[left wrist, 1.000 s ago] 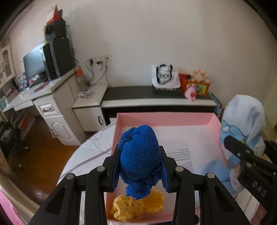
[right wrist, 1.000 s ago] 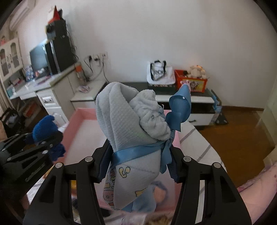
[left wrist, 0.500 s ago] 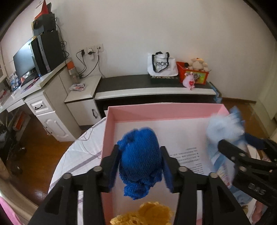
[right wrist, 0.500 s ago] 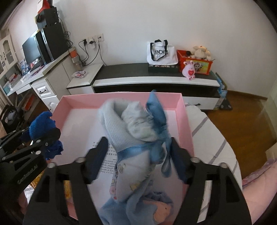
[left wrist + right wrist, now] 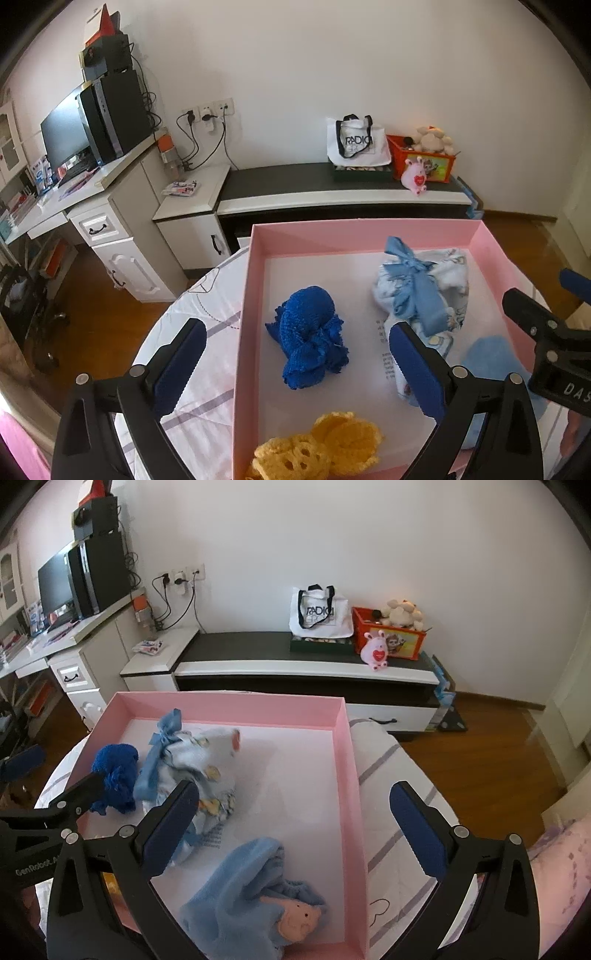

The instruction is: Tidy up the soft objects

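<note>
Both claws, left (image 5: 295,356) and right (image 5: 293,812), are opening, empty, above the boxed bundles (image 5: 310,334).

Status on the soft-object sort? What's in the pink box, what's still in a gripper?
Done: the blue knit piece, the ribbon-tied baby cloth bundle, the yellow crochet pieces and the light blue plush all lie inside the pink box. In hand: nothing; the left gripper and right gripper are empty, jaws opening. Left: no other loose soft items show on the table.
</note>
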Demonstrator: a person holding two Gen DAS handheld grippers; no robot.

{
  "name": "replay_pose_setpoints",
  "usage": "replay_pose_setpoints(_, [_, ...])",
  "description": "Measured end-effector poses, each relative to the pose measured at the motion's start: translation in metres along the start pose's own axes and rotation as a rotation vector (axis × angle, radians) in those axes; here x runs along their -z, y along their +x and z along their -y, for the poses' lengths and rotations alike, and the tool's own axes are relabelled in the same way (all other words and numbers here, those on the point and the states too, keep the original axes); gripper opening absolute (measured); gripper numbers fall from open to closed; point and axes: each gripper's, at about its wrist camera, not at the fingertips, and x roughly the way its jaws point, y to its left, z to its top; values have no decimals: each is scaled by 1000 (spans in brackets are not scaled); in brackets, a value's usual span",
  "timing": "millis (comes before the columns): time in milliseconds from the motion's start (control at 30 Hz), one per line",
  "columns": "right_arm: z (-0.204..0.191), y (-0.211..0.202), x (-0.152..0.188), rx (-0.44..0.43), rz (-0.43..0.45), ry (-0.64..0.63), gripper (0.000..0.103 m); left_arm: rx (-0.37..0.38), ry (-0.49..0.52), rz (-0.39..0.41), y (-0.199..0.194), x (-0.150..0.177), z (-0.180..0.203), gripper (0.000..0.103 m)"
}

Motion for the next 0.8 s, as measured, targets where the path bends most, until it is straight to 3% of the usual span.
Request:
replay_pose_setpoints(433, [7, -21, 8, -36, 24, 17, 103, -12, -13, 28, -43, 22, 1, 98])
replay_pose_setpoints(800, [12, -72, 32, -39, 88, 20, 103, -16, -16, 72, -105, 56, 10, 98])
